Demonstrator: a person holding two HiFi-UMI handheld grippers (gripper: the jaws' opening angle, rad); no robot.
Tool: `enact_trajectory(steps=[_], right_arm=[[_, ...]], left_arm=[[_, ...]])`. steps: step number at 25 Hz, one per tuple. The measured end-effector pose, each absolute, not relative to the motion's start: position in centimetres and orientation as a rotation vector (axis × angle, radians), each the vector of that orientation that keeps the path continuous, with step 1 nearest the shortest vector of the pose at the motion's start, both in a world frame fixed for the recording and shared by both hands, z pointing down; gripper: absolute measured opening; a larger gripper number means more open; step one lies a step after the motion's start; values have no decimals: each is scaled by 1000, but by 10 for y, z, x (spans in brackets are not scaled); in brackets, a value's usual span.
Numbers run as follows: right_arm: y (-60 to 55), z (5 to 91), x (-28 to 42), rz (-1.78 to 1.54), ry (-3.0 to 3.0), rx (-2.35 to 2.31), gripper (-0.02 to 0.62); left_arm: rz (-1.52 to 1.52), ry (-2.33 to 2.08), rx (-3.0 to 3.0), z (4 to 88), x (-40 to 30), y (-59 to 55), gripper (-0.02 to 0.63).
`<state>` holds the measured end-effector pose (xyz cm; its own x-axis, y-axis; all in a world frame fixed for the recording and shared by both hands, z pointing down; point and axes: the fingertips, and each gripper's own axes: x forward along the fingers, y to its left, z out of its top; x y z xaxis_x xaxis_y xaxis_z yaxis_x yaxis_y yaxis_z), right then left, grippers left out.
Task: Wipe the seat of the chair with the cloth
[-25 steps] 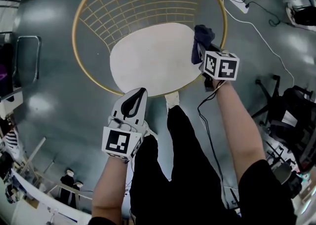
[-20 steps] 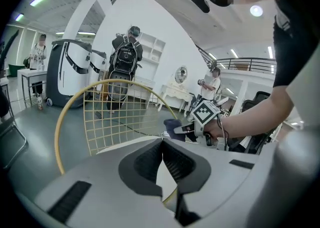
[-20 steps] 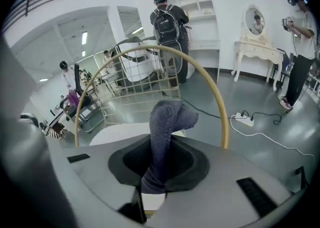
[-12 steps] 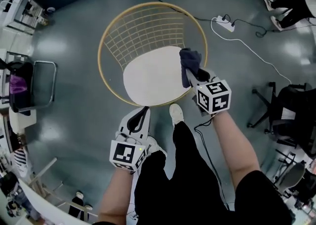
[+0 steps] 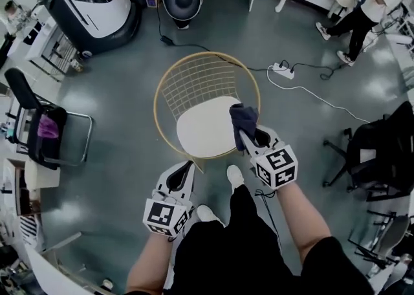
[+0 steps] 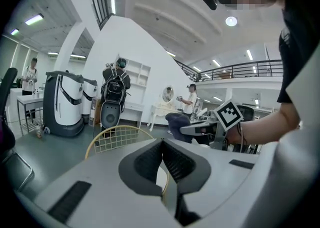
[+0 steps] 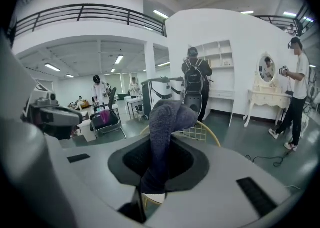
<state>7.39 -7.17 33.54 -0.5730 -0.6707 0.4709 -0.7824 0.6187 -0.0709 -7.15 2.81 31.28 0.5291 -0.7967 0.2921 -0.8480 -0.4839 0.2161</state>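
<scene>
Right tool (image 7: pixel 159 167): jaws closed on the cloth (image 7: pixel 167 114); the dark blue fabric rises out of the jaws and folds over at the top.
Cloth position: at the tip of the right tool; in the head view it lies over the right edge of the seat (image 5: pixel 206 129). Contact with the seat cannot be confirmed.
Left tool (image 6: pixel 162 148): jaws together, nothing between them; held short of the seat's near edge, apart from the chair.
Tool spacing: well apart, the right tool further forward than the left.
Shoe (image 5: pixel 234 176): white, on the floor (image 5: pixel 123 158) between the two tools.
Chair (image 5: pixel 194 83): round gold wire frame with a white seat, directly ahead of both tools.
Power strip (image 5: pixel 282 70): on the floor beyond the right tool, cables attached.
Folding chair (image 5: pixel 45 129): dark, well to the left of the left tool.
Person (image 5: pixel 362 9): standing far beyond the right tool.
</scene>
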Motion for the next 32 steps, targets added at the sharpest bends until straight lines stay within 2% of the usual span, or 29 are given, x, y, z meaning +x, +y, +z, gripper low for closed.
enact_trajectory(steps=[9,19,32], right_arm=[[41,273,55,313,-2502,1187,74],[134,257,64,363,-2538,1080,74],[203,230,141,293,-2625,935,74]], left_arm=[[220,-1317,2489,270,-90,104,17],[219,-1330,2500,244,-64,160,17],[195,-1443,2450,235,28,233,17]])
